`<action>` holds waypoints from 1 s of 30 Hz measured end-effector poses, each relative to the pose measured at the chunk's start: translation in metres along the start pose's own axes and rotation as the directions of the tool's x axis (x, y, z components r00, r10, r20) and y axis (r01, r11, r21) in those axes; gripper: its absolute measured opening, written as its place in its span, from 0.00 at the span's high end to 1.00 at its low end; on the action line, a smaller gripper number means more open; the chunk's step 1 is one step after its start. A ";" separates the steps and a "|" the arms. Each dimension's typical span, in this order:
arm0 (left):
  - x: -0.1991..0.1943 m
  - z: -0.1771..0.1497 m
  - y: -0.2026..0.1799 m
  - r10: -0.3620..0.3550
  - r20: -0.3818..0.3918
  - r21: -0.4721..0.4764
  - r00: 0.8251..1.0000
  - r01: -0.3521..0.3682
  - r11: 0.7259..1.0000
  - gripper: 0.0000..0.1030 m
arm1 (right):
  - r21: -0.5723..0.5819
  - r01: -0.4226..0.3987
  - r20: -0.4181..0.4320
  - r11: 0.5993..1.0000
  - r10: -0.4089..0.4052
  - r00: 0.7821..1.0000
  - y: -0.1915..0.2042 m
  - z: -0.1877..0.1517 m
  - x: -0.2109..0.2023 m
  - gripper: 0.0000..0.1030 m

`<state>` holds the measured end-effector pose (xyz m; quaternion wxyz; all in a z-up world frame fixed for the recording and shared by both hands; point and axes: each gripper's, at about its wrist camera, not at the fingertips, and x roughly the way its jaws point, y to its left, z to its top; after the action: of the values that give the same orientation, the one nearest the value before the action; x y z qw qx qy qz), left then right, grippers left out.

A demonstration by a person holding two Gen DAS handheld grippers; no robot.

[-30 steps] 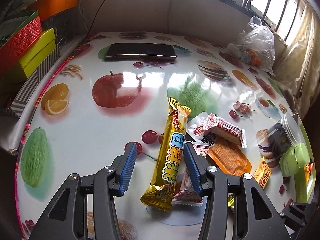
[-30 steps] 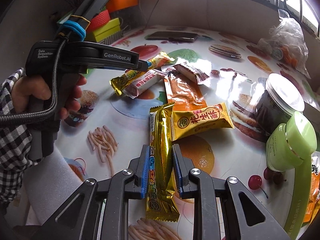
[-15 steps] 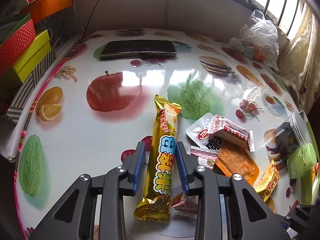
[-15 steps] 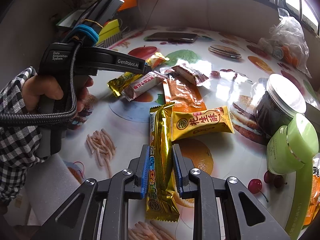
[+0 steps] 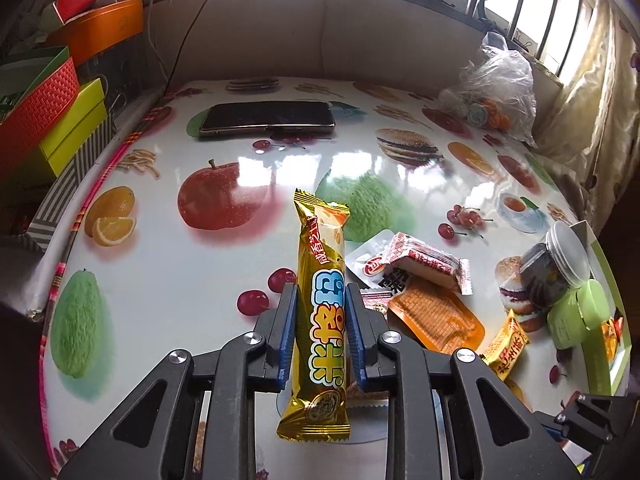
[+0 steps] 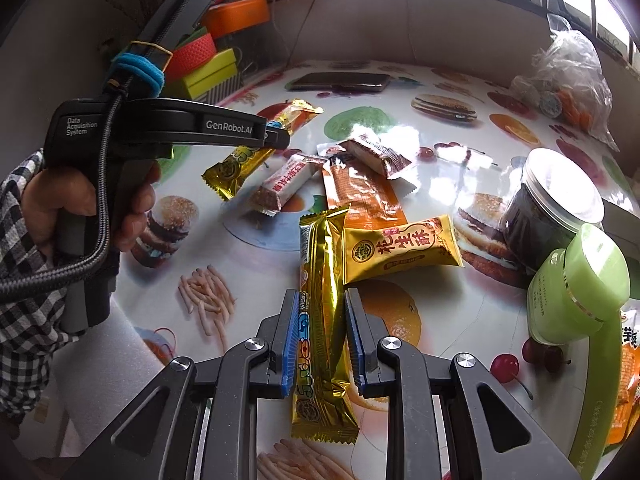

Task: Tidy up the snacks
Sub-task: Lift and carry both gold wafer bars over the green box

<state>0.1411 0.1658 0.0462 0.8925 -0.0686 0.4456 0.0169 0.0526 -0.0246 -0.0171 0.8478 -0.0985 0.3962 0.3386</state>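
Two gold bars clamped: left gripper (image 5: pixel 322 328), right gripper (image 6: pixel 320 332); right bar's label turned sideways.

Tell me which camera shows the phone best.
The left wrist view: the phone lies large and unobstructed at the table's far edge, whole outline visible. The right wrist view shows the same phone smaller, farther away and more foreshortened.

Bright daylight from the windows (image 5: pixel 520 4) behind; white glare patches on the glossy tabletop (image 5: pixel 168 288); sharp focus, strong fisheye bending, dark corners.
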 end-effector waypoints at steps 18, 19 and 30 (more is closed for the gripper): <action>-0.072 -0.022 -0.036 -0.064 0.083 0.043 0.994 0.060 0.997 0.76 | 0.059 0.057 0.118 0.997 -0.064 0.991 -0.009 -0.002 -0.063 0.79; -0.075 -0.023 -0.039 -0.073 0.088 0.049 0.993 0.069 0.996 0.76 | 0.063 0.062 0.125 0.996 -0.070 0.990 -0.010 -0.003 -0.067 0.79; -0.104 -0.029 -0.082 -0.130 0.123 0.114 0.984 0.116 0.987 0.76 | 0.126 0.103 0.176 0.987 -0.125 0.976 -0.033 -0.015 -0.106 0.79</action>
<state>0.0629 0.0838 0.1207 0.9212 -0.0471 0.3819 -0.0577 0.0169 -0.1083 0.0479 0.9030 -0.0399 0.3290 0.2734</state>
